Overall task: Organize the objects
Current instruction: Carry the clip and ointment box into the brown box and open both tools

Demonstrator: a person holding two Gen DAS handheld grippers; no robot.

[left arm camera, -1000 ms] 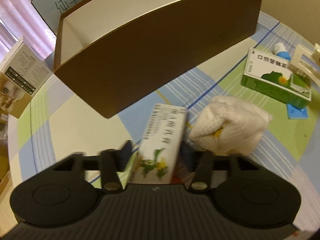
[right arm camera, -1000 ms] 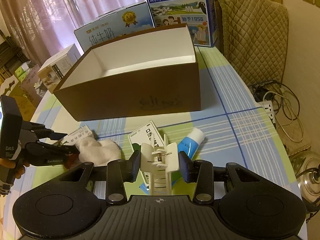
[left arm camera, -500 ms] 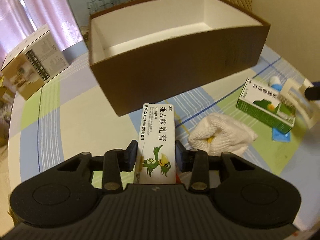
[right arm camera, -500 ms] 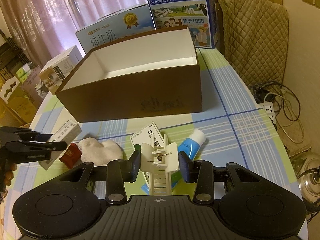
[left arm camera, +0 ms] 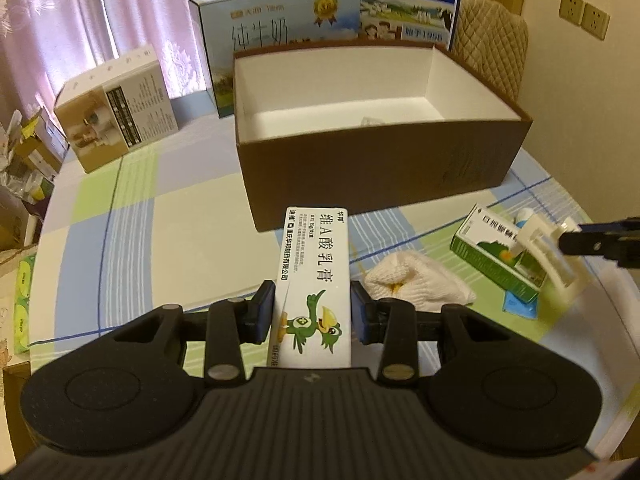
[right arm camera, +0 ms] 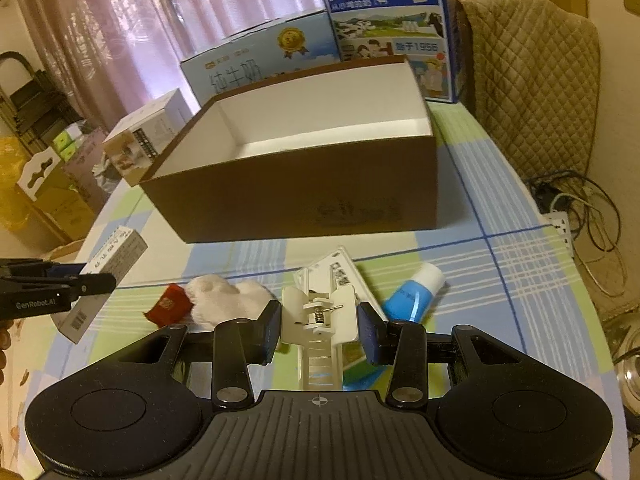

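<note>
My left gripper (left arm camera: 312, 314) is shut on a long white ointment box with a green bird (left arm camera: 314, 280), held above the table in front of the open brown box (left arm camera: 360, 188). The ointment box also shows in the right wrist view (right arm camera: 102, 276). My right gripper (right arm camera: 319, 328) is shut on a white plastic clip (right arm camera: 320, 320), held above a green medicine box (right arm camera: 344, 272). The brown box (right arm camera: 304, 200) stands just beyond. In the left wrist view the clip (left arm camera: 550, 252) hangs over the green box (left arm camera: 492, 256).
On the checked tablecloth lie a white cloth (left arm camera: 416, 284), a small red item (right arm camera: 168, 308) and a blue-and-white tube (right arm camera: 416, 292). Milk cartons (right arm camera: 384, 12) and a white carton (left arm camera: 116, 108) stand behind and left of the brown box. A padded chair (right arm camera: 532, 80) is at the right.
My left gripper has lifted the ointment box off the table and levelled out facing the brown box. My right gripper has risen slightly, still holding the clip.
</note>
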